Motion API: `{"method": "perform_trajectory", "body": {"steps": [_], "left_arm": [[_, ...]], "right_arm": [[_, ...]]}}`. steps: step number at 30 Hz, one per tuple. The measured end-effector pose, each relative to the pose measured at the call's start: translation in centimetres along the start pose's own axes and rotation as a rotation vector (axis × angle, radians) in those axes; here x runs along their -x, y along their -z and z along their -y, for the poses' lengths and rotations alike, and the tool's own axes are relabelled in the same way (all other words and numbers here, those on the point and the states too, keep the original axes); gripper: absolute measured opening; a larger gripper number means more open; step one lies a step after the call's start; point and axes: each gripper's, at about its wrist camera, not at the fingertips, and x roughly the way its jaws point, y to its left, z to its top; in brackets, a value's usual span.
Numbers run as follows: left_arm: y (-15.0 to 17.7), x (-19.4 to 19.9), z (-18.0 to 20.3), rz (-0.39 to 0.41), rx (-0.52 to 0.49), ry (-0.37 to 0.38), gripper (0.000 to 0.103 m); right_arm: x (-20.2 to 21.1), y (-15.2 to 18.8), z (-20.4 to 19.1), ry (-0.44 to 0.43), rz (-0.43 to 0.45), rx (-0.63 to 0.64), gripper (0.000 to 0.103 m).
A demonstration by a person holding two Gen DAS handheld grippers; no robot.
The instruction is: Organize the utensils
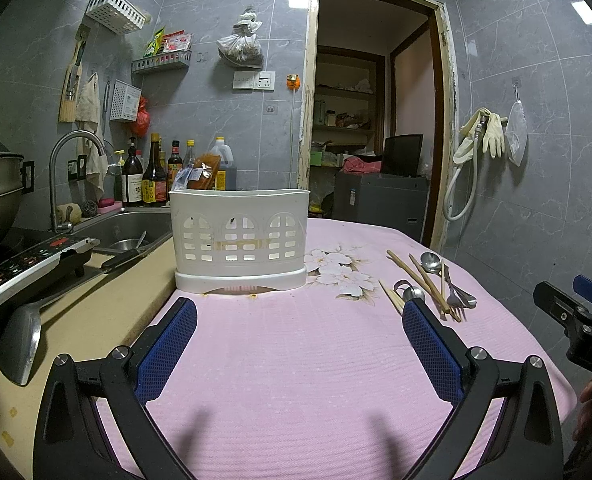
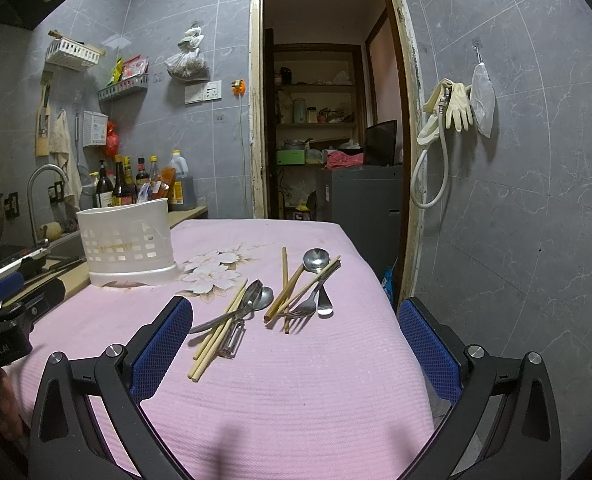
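A white perforated utensil holder (image 1: 240, 236) (image 2: 126, 242) stands at the left edge of a pink cloth (image 1: 303, 360) (image 2: 288, 380). To its right lie loose utensils: wooden chopsticks (image 2: 216, 332) (image 1: 423, 280), spoons (image 2: 315, 260) (image 1: 431, 261), a fork (image 2: 301, 310) (image 1: 452, 298) and a peeler (image 2: 234, 340). My left gripper (image 1: 299, 312) hovers open in front of the holder, nothing between its blue pads. My right gripper (image 2: 296, 312) hangs open just short of the utensil pile. The right gripper also shows at the far right of the left wrist view (image 1: 575, 312).
A sink (image 1: 128, 228) with a tap (image 1: 62, 176), an induction cooker (image 1: 20, 264) with a pot and a metal spatula (image 1: 20, 344) line the counter on the left. Sauce bottles (image 1: 152, 176) stand behind the holder. An open doorway (image 2: 327, 120) lies beyond the table's far edge.
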Motion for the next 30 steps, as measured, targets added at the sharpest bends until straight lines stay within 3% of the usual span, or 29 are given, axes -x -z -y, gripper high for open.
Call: {"method": "perform_trajectory", "body": {"steps": [20, 25, 30], "left_arm": [[-0.4, 0.3, -0.5, -0.006, -0.007, 0.008, 0.101], [-1.9, -1.6, -0.4, -0.018, -0.022, 0.017, 0.101], [-3.5, -5.3, 0.3, -0.101, -0.034, 0.066, 0.101]], "right_arm": [[0.1, -0.2, 0.1, -0.003, -0.002, 0.000, 0.103], [-0.5, -0.4, 0.1, 0.005, 0.007, 0.033, 0.103], [-3.1, -1.9, 1.5, -0.008, -0.018, 0.065, 0.103]]}}
